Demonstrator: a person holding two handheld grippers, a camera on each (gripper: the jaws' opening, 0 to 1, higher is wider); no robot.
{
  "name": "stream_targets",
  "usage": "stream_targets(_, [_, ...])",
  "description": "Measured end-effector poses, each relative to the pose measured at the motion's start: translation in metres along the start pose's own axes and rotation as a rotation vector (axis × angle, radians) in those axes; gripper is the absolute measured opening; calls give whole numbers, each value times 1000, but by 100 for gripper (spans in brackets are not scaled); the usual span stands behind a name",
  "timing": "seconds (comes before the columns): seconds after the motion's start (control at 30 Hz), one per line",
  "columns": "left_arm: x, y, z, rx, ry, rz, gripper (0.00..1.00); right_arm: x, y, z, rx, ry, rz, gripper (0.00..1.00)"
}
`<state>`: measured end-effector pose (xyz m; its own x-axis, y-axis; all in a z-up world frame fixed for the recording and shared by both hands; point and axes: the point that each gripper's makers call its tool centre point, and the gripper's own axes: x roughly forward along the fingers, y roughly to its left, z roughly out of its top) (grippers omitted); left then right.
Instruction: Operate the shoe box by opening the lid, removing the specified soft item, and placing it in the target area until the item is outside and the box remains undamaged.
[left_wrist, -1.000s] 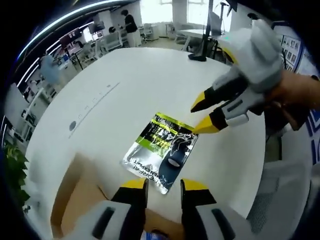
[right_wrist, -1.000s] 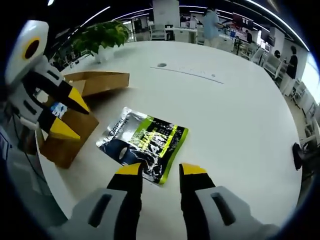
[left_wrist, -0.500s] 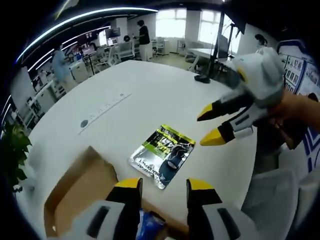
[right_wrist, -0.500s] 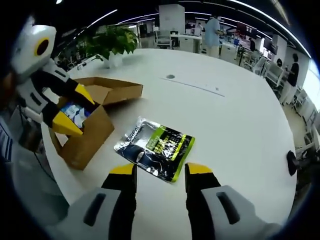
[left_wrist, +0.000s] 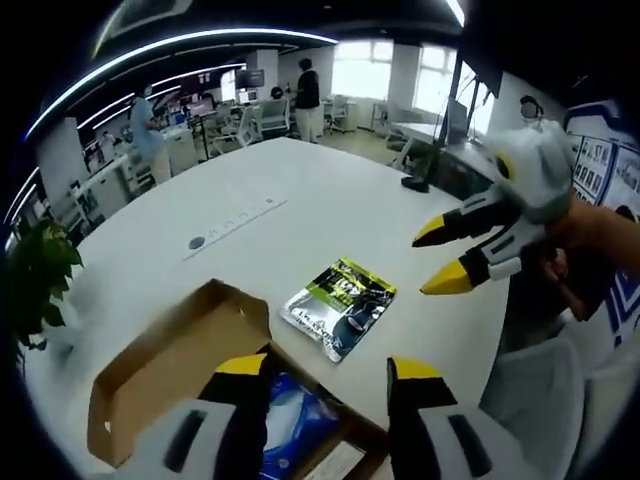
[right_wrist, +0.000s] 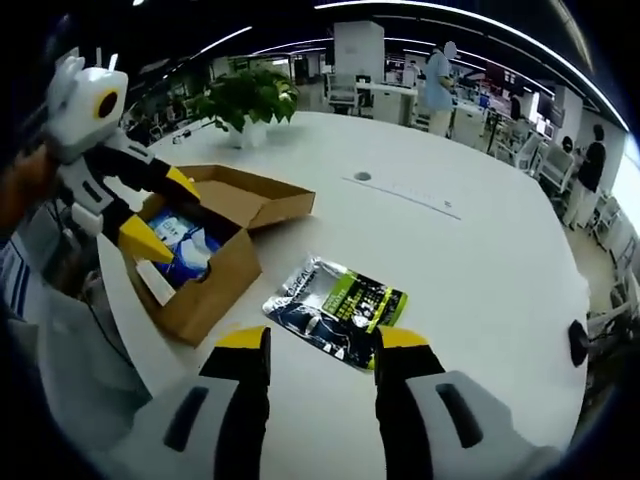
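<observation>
Pouch (right_wrist: 338, 309) lies flat beyond both open, empty tongs, beside the seemingly undamaged box (right_wrist: 222, 262).

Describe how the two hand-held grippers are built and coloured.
Both match: each hand-held gripper has a white and light grey plastic body, black jaws capped with yellow pointed tips, and a dark slot on each jaw base. The left hand-held gripper carries a white rounded head with a yellow-ringed dark circle; the right hand-held gripper has the same head. No cables are visible.
</observation>
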<state>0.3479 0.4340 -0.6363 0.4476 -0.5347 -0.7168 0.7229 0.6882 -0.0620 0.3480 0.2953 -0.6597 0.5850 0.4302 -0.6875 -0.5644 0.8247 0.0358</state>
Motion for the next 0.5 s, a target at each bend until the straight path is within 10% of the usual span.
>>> stream_targets(0.5, [-46,33,-23,-63,-67,63,56,-1,32,15,-89,-12,50,42])
